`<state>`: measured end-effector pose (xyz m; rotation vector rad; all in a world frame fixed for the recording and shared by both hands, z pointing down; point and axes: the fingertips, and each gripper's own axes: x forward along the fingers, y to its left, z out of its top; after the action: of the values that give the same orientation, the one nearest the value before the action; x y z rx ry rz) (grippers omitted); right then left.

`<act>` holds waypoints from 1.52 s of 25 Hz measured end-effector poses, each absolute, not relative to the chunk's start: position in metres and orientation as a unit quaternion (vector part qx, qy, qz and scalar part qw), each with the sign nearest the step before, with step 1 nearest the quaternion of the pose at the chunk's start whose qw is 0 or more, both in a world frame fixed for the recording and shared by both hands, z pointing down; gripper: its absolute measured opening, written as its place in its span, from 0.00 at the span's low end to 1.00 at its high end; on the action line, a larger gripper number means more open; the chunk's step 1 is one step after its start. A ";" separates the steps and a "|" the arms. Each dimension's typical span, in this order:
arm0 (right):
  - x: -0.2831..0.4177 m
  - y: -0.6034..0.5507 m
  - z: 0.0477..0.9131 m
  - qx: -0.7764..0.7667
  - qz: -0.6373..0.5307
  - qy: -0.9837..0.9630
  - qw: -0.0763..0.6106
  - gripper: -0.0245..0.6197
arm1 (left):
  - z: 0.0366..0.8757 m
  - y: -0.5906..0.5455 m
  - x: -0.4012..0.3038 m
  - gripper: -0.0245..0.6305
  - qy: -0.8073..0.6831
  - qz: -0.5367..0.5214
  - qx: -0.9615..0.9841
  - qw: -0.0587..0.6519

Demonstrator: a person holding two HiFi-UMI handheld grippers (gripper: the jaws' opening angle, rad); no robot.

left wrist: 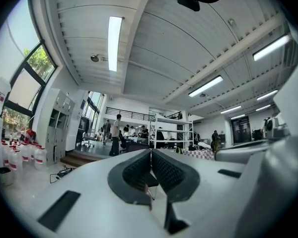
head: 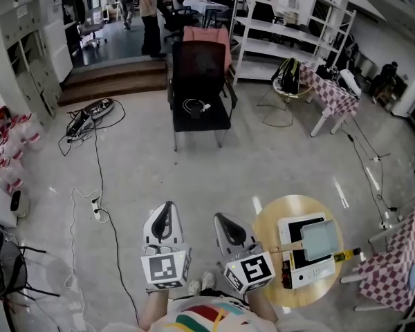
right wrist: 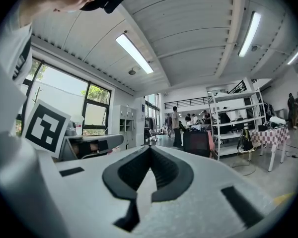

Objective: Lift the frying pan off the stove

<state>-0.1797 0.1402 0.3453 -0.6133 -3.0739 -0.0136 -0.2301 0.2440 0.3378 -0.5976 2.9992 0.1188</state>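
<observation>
Two grippers up front, each w/ one black-and-white marker cube [head: 164, 267]. L gripper [head: 168, 206]: jaws pressed together, nothing between. R gripper [head: 220, 218]: same, closed and empty. One frying pan [head: 319, 239], square, grey-green, w/ a pale wooden handle [head: 280, 247] pointing left. It sits on the one white stove [head: 311, 272] on a round wooden table [head: 277, 220], near the R gripper but apart from it. Stove print too small to read. One black chair [head: 199, 81] ahead, white cable coiled on the seat.
</observation>
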 end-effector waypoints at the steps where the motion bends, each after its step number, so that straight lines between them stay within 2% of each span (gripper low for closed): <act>1: -0.182 0.139 0.346 -0.198 -0.004 -0.980 0.005 0.03 | 0.337 0.243 -0.231 0.05 0.980 0.037 -0.192 0.043; 13: -0.199 0.102 0.341 -0.190 0.009 -0.982 -0.008 0.03 | 0.326 0.208 -0.246 0.05 0.979 0.031 -0.195 0.050; 20: -0.187 0.026 0.319 -0.135 0.032 -0.989 -0.042 0.03 | 0.313 0.128 -0.252 0.05 0.964 0.018 -0.256 0.075; 27: -0.153 -0.070 0.317 0.007 0.040 -0.997 -0.066 0.03 | 0.292 0.019 -0.240 0.05 0.923 0.008 -0.375 0.083; 31: -0.140 -0.116 0.321 0.063 0.024 -0.996 -0.064 0.03 | 0.282 -0.034 -0.235 0.05 0.902 0.016 -0.420 0.098; 38: -0.089 -0.180 0.331 0.254 0.012 -0.966 -0.050 0.03 | 0.292 -0.128 -0.211 0.05 0.812 0.030 -0.576 0.087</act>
<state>-0.0885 -0.1800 0.3310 0.8249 -3.1343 0.0384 -0.2113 -0.1285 0.2925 -1.7156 2.4204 0.0899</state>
